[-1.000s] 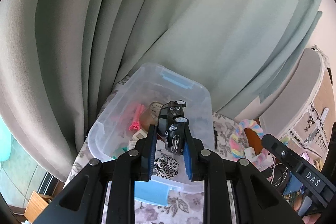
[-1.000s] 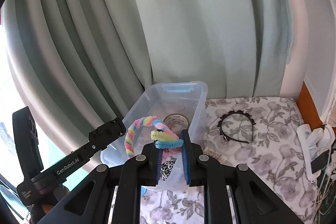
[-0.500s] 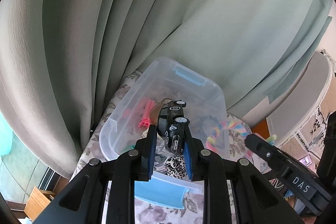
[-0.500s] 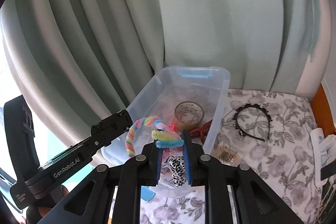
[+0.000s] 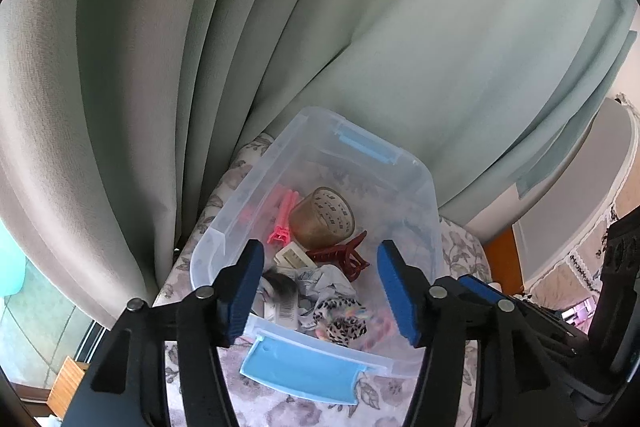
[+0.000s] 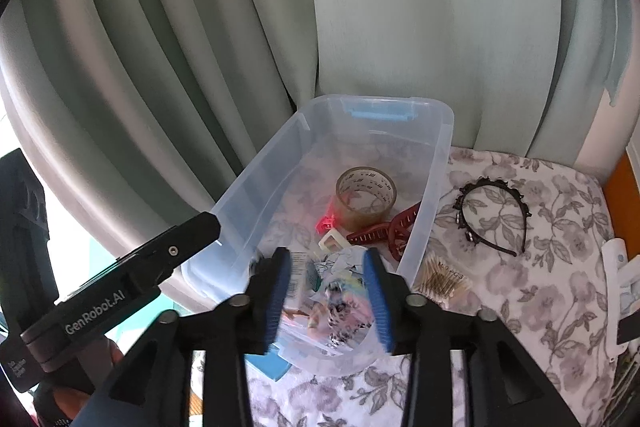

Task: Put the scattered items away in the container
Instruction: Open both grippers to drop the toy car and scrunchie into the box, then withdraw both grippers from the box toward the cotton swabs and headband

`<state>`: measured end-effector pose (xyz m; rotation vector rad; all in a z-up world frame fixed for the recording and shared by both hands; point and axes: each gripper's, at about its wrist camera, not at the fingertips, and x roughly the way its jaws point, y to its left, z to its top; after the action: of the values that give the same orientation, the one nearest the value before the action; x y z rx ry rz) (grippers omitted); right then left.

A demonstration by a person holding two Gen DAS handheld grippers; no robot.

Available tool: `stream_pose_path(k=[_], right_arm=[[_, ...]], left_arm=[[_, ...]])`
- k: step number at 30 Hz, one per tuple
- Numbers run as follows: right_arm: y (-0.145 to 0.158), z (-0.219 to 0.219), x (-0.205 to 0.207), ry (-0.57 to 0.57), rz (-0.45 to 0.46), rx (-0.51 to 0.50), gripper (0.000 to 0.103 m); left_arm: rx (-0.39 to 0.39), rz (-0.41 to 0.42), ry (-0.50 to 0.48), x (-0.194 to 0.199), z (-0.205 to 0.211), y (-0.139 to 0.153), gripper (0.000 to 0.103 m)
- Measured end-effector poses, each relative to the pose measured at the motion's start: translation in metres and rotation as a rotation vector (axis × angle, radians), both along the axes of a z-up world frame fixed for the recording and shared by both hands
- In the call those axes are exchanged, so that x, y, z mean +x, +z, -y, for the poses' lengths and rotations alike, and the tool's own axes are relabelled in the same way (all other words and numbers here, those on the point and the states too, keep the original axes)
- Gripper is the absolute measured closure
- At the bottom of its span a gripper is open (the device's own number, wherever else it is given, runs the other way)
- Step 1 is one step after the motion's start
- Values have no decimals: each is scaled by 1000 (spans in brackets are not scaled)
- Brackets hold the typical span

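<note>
A clear plastic bin (image 5: 224, 227) (image 6: 436, 163) with blue latches stands on the flowered cloth by the curtain. It holds a tape roll (image 5: 322, 217) (image 6: 366, 193), a dark red claw clip (image 5: 342, 253) (image 6: 394, 231), pink clips (image 5: 282, 215), a leopard scrunchie (image 5: 346, 325) and other small items. My left gripper (image 5: 320, 291) is open and empty above the bin's near end. My right gripper (image 6: 326, 297) is open and empty above the same end; blurred pastel rope lies below it.
A black spiked headband (image 6: 494, 219) and a packet of cotton swabs (image 6: 440, 281) lie on the flowered cloth (image 6: 552, 291) right of the bin. The grey-green curtain (image 5: 280, 27) hangs close behind. White clips (image 6: 618, 267) sit at the right edge.
Both grippers have opened. The black toy car left my left gripper and the pastel rope ring left my right gripper; both dropped into the bin's near end.
</note>
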<state>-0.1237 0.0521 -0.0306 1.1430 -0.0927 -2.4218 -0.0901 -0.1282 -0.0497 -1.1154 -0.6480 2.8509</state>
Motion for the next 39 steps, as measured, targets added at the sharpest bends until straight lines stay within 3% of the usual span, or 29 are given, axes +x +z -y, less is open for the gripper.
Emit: stream_pose_path(k=[8,21,30,39], right_arm=[[-5,-2,1,9,6,7,41],[0,-11,13,-1,-25,11,1],[6,-33,25,-40,-49,-18,0],[11,-82,35,-129,-55,-67,0]], left_arm=[[-9,16,5,0,-3,-1,28],[-24,13,2,6,-9,6,23],[-47,-5,-11,15,-23,20,23],[-67,-11,-42,25,-46,33,23]])
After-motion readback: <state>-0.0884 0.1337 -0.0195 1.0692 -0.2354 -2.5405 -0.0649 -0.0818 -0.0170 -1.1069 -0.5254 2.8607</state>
